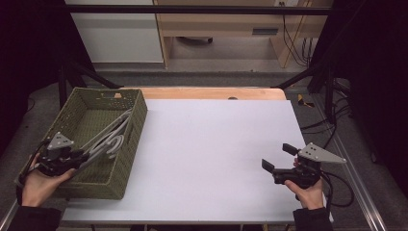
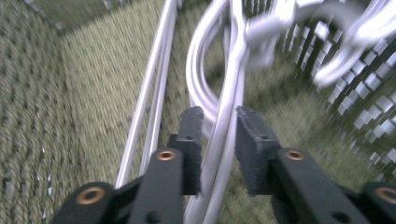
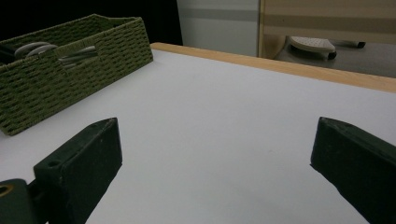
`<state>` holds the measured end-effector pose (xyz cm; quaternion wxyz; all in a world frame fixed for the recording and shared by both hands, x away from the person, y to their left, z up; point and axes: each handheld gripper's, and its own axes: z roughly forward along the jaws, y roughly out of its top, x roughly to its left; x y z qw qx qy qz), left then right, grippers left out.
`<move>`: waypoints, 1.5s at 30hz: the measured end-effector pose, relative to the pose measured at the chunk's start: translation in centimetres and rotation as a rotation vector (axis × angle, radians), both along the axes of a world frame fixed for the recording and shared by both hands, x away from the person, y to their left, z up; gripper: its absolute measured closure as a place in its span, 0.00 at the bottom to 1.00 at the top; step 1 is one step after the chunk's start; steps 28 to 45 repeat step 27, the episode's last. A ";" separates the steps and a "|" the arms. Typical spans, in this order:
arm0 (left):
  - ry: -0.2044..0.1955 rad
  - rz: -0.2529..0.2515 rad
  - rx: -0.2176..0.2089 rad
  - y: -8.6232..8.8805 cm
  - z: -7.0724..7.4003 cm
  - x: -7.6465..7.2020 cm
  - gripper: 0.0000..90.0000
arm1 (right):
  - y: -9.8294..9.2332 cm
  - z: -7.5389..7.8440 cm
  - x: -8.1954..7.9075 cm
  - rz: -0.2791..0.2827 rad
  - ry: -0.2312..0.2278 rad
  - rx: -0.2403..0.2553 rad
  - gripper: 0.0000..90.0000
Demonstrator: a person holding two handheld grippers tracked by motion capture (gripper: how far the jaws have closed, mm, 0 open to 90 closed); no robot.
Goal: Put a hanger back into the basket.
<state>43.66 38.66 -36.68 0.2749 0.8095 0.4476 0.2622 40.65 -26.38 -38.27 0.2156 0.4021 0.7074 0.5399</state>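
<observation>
Several white clothes hangers [image 1: 113,137] lie slanted in an olive woven basket [image 1: 139,120] at the table's left. My left gripper [image 1: 84,156] reaches into the basket from its near end. In the left gripper view, one hanger bar [image 2: 226,98] runs between the jaws of the left gripper [image 2: 219,112], and the pads stand slightly off it. The picture there is blurred. My right gripper [image 1: 279,157] hovers wide open over the white table top [image 1: 211,144] at the right, with nothing between the fingers. In the right gripper view, beyond the right gripper [image 3: 217,140], stand the basket [image 3: 70,79] and the hanger ends [image 3: 74,53].
A wooden strip [image 1: 211,93] borders the table's far edge. Black frame posts stand at both sides, and cables [image 1: 337,185] trail off the right edge. Beyond the table are a floor and wooden furniture [image 1: 216,29].
</observation>
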 end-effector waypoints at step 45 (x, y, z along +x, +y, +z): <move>-0.264 -0.246 -0.369 -10.8 0.8 -3.1 0.14 | -0.6 0.3 -0.4 -0.011 -0.034 0.024 0.02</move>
